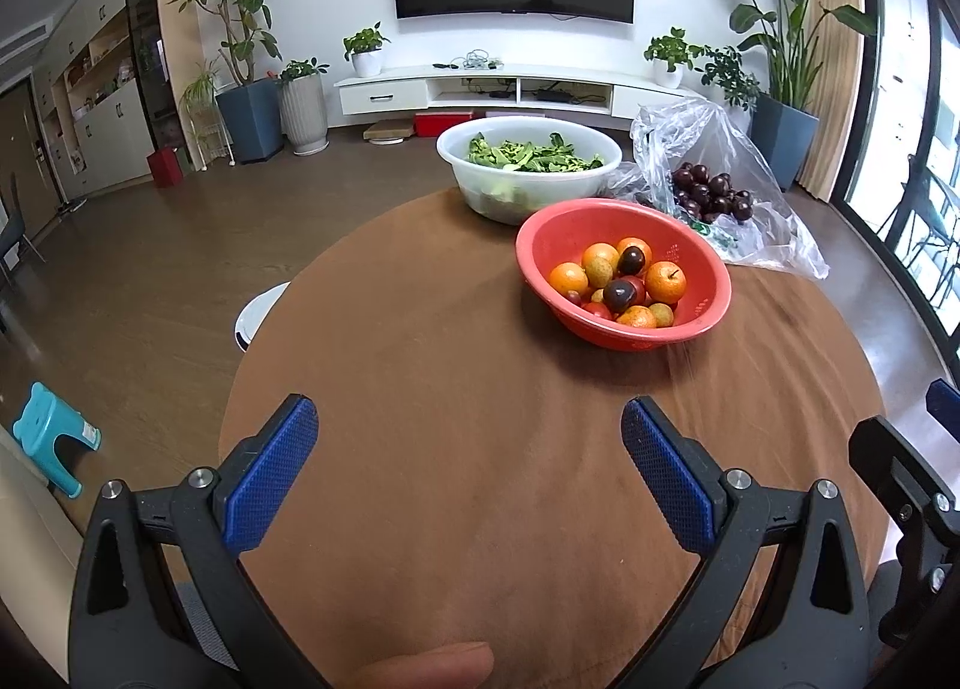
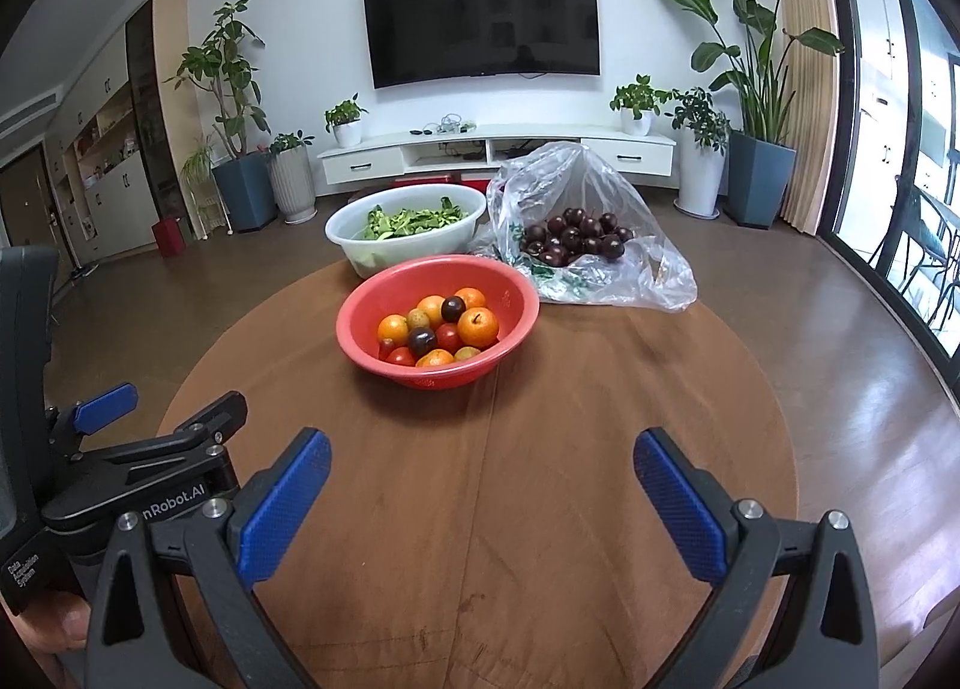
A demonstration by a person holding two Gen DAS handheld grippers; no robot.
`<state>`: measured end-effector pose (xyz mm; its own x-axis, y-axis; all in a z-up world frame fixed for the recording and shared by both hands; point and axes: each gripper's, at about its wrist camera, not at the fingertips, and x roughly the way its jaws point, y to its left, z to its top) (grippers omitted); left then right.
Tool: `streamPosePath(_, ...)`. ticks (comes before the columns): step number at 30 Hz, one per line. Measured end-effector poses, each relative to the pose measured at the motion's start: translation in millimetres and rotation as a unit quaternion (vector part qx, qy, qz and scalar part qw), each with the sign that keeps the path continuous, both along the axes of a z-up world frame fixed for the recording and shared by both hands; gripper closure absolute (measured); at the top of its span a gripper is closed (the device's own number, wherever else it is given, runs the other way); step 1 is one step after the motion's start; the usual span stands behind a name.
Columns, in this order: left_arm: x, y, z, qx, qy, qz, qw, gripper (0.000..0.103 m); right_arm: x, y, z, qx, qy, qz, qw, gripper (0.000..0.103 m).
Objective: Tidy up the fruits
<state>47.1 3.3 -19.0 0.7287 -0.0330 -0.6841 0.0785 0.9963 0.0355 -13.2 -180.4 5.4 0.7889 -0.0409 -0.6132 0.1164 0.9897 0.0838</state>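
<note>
Fruits: we find oranges [image 2: 478, 327], dark plums [image 2: 453, 307], small yellowish fruits and red ones heaped together in the red bowl [image 2: 360, 341].
Red bowl: we locate it on the round brown table [image 2: 540, 509], toward the far side; its wall is perforated like a colander.
Plastic bag: we see a clear plastic bag [image 2: 630, 221] lying open just behind and to the right of the red bowl, with a pile of bagged plums [image 2: 576, 242] inside.
White basin: we note a white basin [image 2: 348, 236] of green leaves [image 2: 414, 222] directly behind the red bowl, near the far edge of the table.
Left gripper: we hold the left gripper [image 1: 470, 437] above the near part of the table, its blue pads [image 1: 270, 479] spread wide apart with nothing between them; a fingertip [image 1: 426, 668] shows at the bottom edge of the left wrist view.
Right gripper: we hold the right gripper [image 2: 483, 470] beside the left one, likewise spread wide and empty, well short of the red bowl.
Table surface: we see bare brown table between both grippers and the red bowl.
</note>
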Motion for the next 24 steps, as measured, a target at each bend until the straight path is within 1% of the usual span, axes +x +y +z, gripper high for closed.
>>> streamPosePath(24, -0.2, -1.1, -5.9, 0.002, 0.005, -0.003, 1.0, 0.0, 2.0, 1.5, -5.2, -0.001, 0.015, 0.002, 1.0, 0.0)
